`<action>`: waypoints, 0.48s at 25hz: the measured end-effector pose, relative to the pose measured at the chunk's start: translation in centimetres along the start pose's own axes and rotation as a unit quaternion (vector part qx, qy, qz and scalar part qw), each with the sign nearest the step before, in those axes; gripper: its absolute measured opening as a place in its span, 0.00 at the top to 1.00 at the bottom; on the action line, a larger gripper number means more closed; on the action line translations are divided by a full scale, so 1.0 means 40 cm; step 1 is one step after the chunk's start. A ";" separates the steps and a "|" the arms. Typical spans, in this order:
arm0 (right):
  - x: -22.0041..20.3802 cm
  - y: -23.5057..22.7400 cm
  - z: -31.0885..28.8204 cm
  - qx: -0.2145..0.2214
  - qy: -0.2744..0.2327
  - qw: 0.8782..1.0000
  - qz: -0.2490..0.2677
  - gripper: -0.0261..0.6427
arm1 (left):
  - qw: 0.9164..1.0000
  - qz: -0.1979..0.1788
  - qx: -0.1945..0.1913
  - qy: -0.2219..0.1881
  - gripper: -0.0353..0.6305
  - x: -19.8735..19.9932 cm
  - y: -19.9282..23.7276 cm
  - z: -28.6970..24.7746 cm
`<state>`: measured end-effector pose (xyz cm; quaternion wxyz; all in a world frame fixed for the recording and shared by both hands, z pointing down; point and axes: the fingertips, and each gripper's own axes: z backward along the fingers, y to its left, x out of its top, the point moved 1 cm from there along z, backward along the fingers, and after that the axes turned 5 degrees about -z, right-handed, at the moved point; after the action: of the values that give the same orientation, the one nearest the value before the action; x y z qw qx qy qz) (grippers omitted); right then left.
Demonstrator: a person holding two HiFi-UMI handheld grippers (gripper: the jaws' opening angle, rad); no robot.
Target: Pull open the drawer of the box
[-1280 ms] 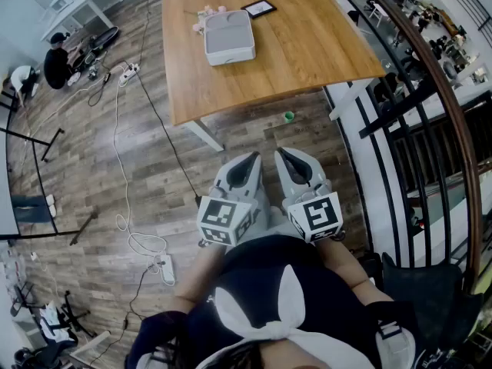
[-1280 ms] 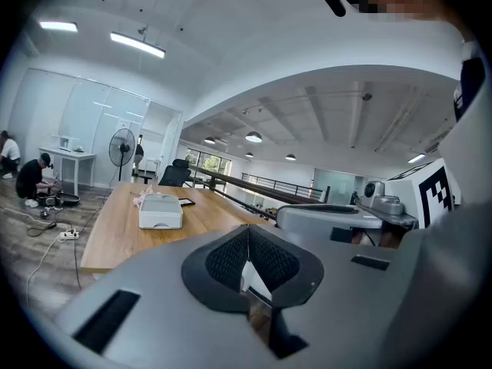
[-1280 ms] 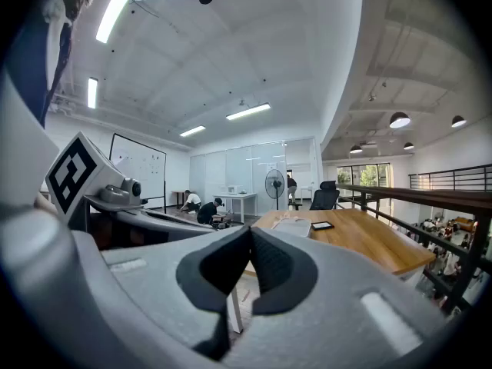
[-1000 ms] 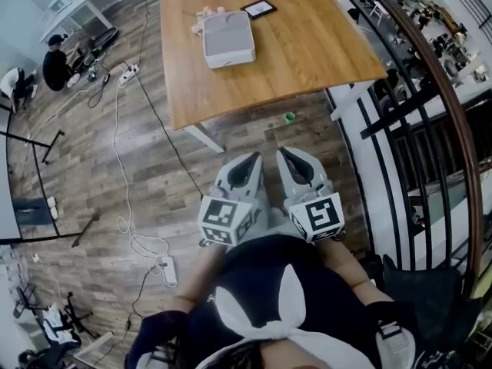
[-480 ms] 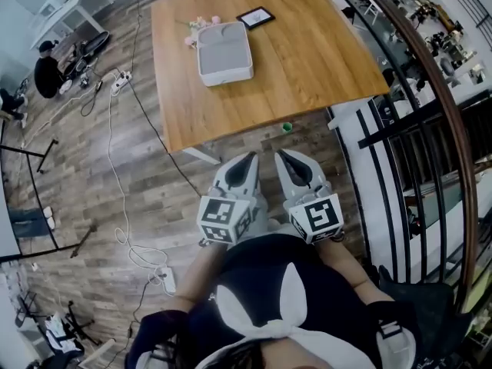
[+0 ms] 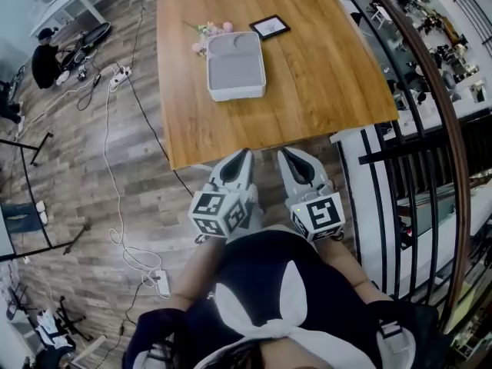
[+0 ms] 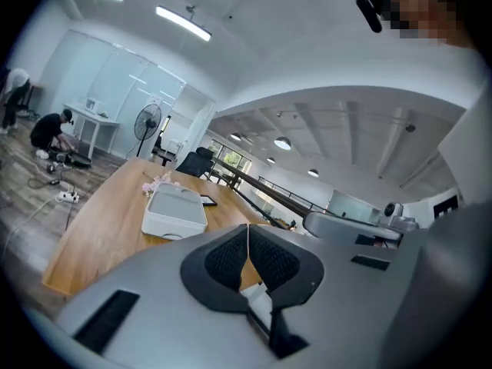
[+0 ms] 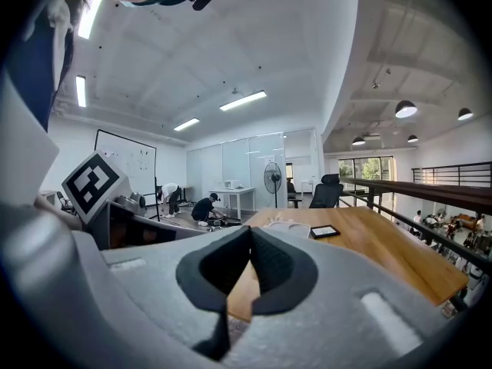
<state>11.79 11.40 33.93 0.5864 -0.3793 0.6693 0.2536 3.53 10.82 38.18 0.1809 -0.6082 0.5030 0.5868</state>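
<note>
Head view: counter point(image 6: 323, 60) nearer than second ago; my left claw point(image 6: 244, 154) and right claw point(image 6: 282, 154) now at its near edge, both closed, empty. Box point(image 6: 236, 66) sits mid-counter, well ahead, drawer point(image 7: 174, 227) not yet touched; judge approach still under way

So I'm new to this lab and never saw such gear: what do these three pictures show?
A person holds a grasping tool in each hand; there is no robot arm. The top-down picture comes from a camera on the person's head: the left tool and right tool point toward a wooden table. The other two come from cameras riding on each tool, looking along its jaws. On the table lie a white box, a dark-framed tablet and something pink. Both tools are shut and empty, short of the box.
</note>
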 end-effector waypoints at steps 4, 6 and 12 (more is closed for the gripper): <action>0.003 -0.014 -0.087 -0.003 0.007 1.000 0.004 0.96 | 0.998 0.055 -0.005 -0.013 0.92 0.022 0.086 -0.047; 0.008 -0.020 -0.122 -0.008 0.010 1.000 0.004 0.96 | 0.998 0.068 -0.014 -0.013 0.92 0.031 0.117 -0.070; 0.007 -0.033 -0.180 -0.023 0.012 1.000 0.008 0.97 | 0.991 0.127 -0.029 -0.009 0.92 0.018 0.178 -0.129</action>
<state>8.59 4.93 35.13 0.5672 -0.3904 0.6734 0.2690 0.26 3.32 41.45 0.0919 -0.5393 0.5572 0.6247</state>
